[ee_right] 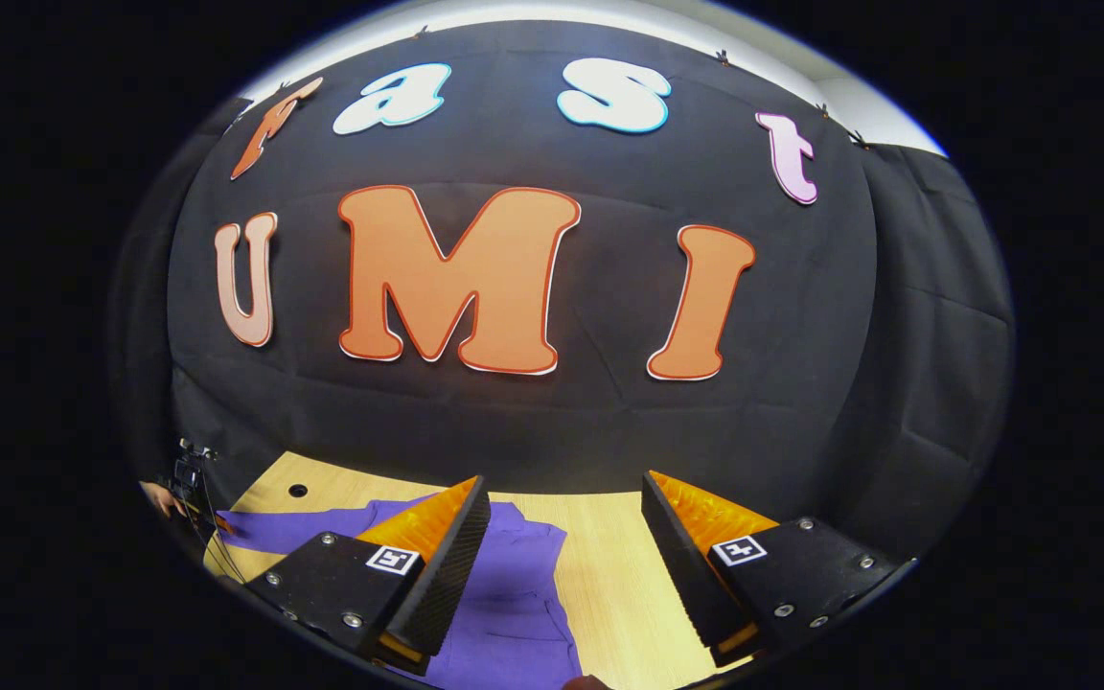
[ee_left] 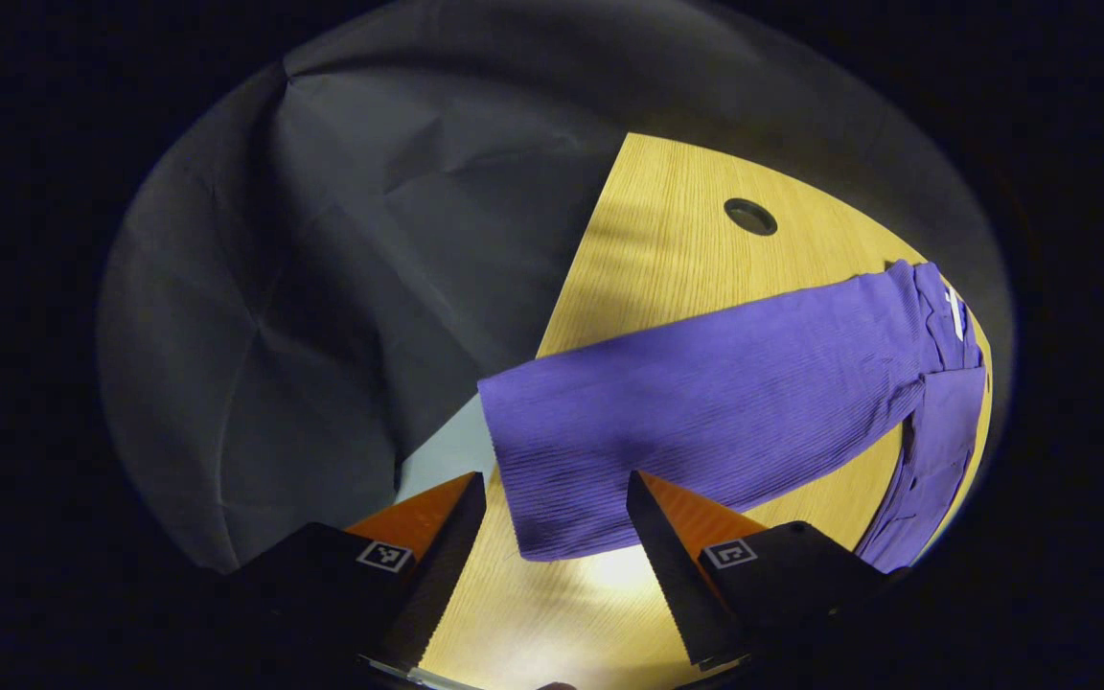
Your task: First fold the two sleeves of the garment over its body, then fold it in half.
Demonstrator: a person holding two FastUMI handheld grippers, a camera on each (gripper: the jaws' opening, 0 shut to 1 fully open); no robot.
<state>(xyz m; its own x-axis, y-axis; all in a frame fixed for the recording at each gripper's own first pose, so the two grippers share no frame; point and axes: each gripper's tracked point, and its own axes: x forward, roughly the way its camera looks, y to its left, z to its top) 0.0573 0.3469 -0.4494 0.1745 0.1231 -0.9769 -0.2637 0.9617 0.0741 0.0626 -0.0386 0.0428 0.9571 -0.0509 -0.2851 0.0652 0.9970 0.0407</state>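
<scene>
Looking along my left gripper [ee_left: 557, 498] first, I see its jaws standing wide apart, holding nothing, just above the wooden table [ee_left: 667, 240]. The cuff end of the purple garment's sleeve [ee_left: 705, 412] lies flat between and just beyond the fingertips — near them, but I cannot tell whether either finger touches the cloth. The sleeve runs straight out across the wood from the garment's body [ee_left: 935, 450], which lies farther off at the right edge of the left gripper view, with a small white tag [ee_left: 954, 311] near its top. Beyond the sleeve there is a round hole [ee_left: 750, 217] in the tabletop, then the dark booth wall.

I judge the task barely begun: this sleeve is still spread outward, not laid over the body, and the halving fold is not yet done. The other sleeve I cannot make out.

My right gripper [ee_right: 566, 537] is raised and level, jaws also well apart and empty — the purple garment [ee_right: 514, 585] lies below and to the left of them on the table, apart from both fingers. Far left, a hand [ee_right: 161, 498] shows beside some dark hardware.
</scene>
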